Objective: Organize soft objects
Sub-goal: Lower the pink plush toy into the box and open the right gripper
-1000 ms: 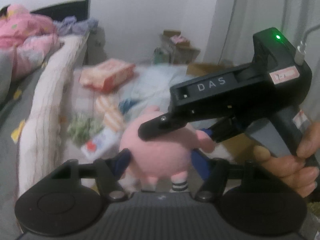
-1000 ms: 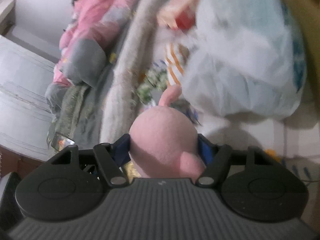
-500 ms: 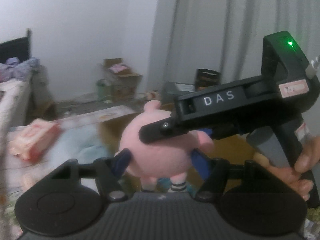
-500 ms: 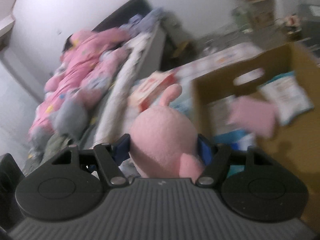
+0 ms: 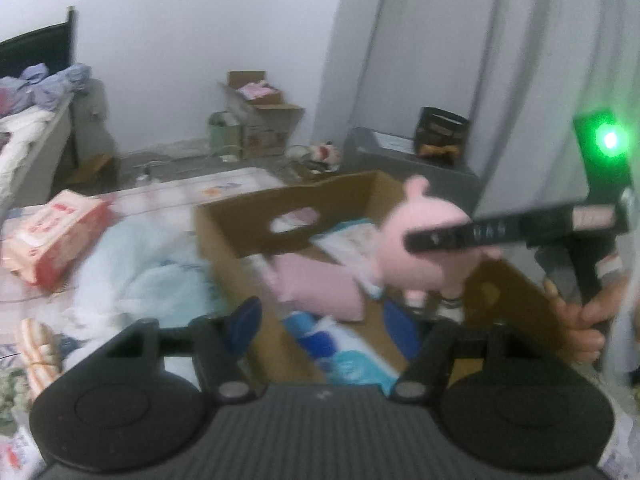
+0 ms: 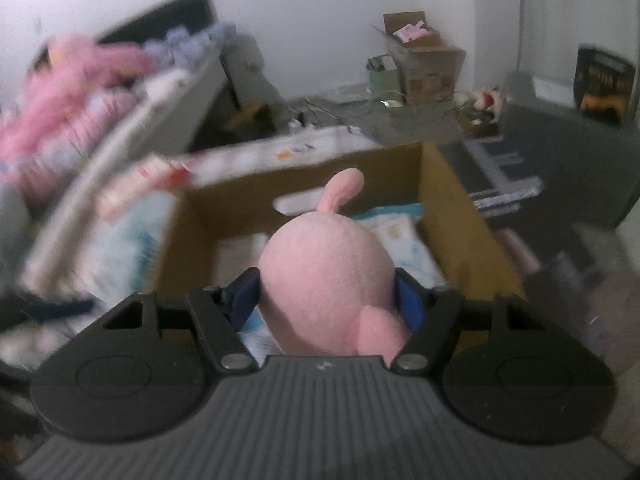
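Pink plush toy [image 6: 326, 276] up front: round, fuzzy body, one floppy ear poking up, a stubby arm low on the right, and in the left wrist view little legs w/ striped socks dangling. It sits squeezed betw. the blue pads of the right tongs [image 6: 326, 300], clamped on both flanks, soft pile bulging past the pads. It hangs in the air over the open cardboard box [image 6: 452, 188], not touching it.

Box is plain brown corrugated, w/ an oval hand-slot in the far wall. Inside: a pink pillow-like cushion [image 5: 316, 284], flat soft packs in white and pale blue, something deep blue nearer the cam.

Left tongs [image 5: 320, 320] stand apart, nothing betw. the blue pads, aimed down into the box; the toy is off to their right, well clear of them. A hand [image 5: 580, 312] grips the black handle of the right tool, green light glowing on top.

Around: pale blue fluffy heap [image 5: 132, 268] just left of the box, red-and-white packet [image 5: 52, 236] beyond it, bed [image 6: 132, 92] w/ pink bedding at left. Pics blurry.
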The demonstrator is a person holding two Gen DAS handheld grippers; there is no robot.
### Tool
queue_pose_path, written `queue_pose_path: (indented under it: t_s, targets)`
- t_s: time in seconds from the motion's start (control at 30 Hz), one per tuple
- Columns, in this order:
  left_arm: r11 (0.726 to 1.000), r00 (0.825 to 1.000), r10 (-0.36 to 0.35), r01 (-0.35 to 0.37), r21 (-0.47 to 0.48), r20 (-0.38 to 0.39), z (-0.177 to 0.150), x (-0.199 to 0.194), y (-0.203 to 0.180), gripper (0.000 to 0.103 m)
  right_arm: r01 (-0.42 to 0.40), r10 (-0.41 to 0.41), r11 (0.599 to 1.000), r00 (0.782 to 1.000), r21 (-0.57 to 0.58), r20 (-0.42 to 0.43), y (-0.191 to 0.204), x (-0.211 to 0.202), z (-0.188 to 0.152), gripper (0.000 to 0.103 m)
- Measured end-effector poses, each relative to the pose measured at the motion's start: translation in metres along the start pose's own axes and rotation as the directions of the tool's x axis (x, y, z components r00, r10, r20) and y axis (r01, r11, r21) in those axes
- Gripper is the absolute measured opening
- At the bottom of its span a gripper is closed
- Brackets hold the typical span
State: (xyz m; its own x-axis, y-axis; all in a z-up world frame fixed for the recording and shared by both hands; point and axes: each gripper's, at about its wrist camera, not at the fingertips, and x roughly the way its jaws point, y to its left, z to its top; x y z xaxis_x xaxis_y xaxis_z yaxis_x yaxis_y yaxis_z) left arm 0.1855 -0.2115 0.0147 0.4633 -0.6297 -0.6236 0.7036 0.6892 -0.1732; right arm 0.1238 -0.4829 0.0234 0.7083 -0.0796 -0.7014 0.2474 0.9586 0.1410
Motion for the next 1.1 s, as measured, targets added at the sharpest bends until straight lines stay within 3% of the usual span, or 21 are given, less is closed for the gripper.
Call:
queue_pose_path:
  t_s: [0.13, 0.23, 0.33, 0.43, 0.63, 0.73, 0.8, 0.97, 1.1]
  targets:
    - [0.998, 0.999, 0.054, -0.054, -0.022, 0.003, -0.003, -0.012, 0.019, 0.069, 0.092, -0.099, 0.985, 0.994, -0.143, -0.047, 0.006, 0.034, -0.007, 0.070]
    - [0.996, 0.996, 0.085, -0.085, -0.038, 0.003, -0.004, -0.021, 0.031, 0.069, 0.161, -0.183, 0.949, 0.981, -0.271, -0.060, 0.017, 0.058, -0.018, 0.072]
    - [0.993, 0.995, 0.104, -0.104, -0.049, 0.001, -0.009, -0.033, 0.037, 0.069, 0.168, -0.208, 0.914, 0.976, -0.369, -0.070, 0.031, 0.070, -0.032, 0.073]
    - [0.992, 0.993, 0.114, -0.114, -0.056, 0.000, -0.013, -0.041, 0.041, 0.069, 0.123, -0.175, 0.910, 0.980, -0.396, -0.098, 0.044, 0.071, -0.038, 0.075]
    - [0.992, 0.994, 0.111, -0.110, -0.062, 0.004, -0.027, -0.058, 0.038, 0.069, -0.061, 0.014, 0.975, 0.976, -0.212, -0.217, 0.039, 0.060, -0.035, 0.076]
    - [0.992, 0.994, 0.109, -0.108, -0.066, 0.006, -0.033, -0.067, 0.036, 0.069, -0.094, 0.067, 0.989, 0.973, -0.113, -0.221, 0.031, 0.045, -0.035, 0.077]
    - [0.991, 0.994, 0.106, -0.105, -0.077, 0.014, -0.038, -0.077, 0.037, 0.069, -0.112, 0.103, 0.993, 0.974, -0.035, -0.200, 0.022, 0.036, -0.034, 0.077]
    - [0.985, 0.990, 0.135, -0.129, -0.113, 0.049, -0.053, -0.110, 0.046, 0.073, -0.079, 0.084, 0.995, 0.993, 0.053, -0.087, 0.018, 0.003, -0.028, 0.077]
    - [0.976, 0.981, 0.185, -0.176, -0.124, 0.060, -0.070, -0.145, 0.059, 0.077, -0.192, 0.190, 0.975, 0.981, 0.113, 0.032, 0.041, -0.035, -0.027, 0.078]
